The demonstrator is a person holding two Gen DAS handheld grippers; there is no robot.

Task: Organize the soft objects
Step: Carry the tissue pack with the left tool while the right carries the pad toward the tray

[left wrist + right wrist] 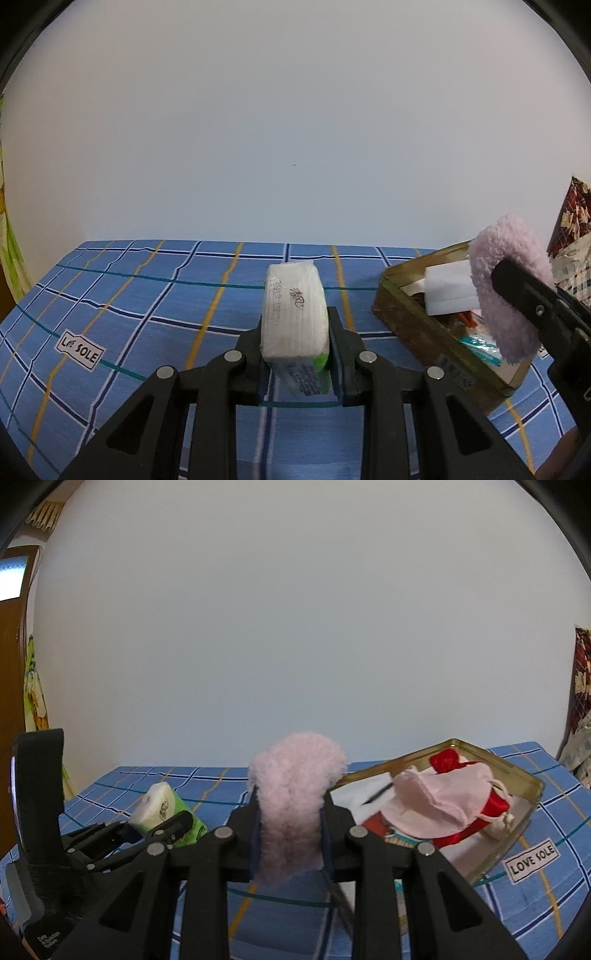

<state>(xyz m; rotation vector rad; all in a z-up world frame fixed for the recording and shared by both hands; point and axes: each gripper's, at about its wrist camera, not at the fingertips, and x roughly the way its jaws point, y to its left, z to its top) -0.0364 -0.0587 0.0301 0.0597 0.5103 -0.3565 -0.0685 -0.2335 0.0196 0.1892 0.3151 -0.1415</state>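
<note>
My left gripper (295, 325) is shut on a white and green tissue pack (293, 314) and holds it above the blue checked cloth (147, 302). My right gripper (290, 808) is shut on a fluffy pink pad (291, 805); the pad also shows at the right of the left wrist view (506, 295), over the gold tin (413, 325). In the right wrist view the tin (532, 797) lies to the right and holds a pink cloth (443, 797), a red pouch (448, 760) and white paper (358, 794). The tissue pack (162, 808) and left gripper (162, 823) show at the left.
A white wall stands behind the cloth-covered surface. "LOVE SOLE" labels (80, 350) (532, 860) are printed on the cloth. A patterned fabric (572, 221) hangs at the far right. A wooden door (11, 664) and a green curtain (35, 701) are at the far left.
</note>
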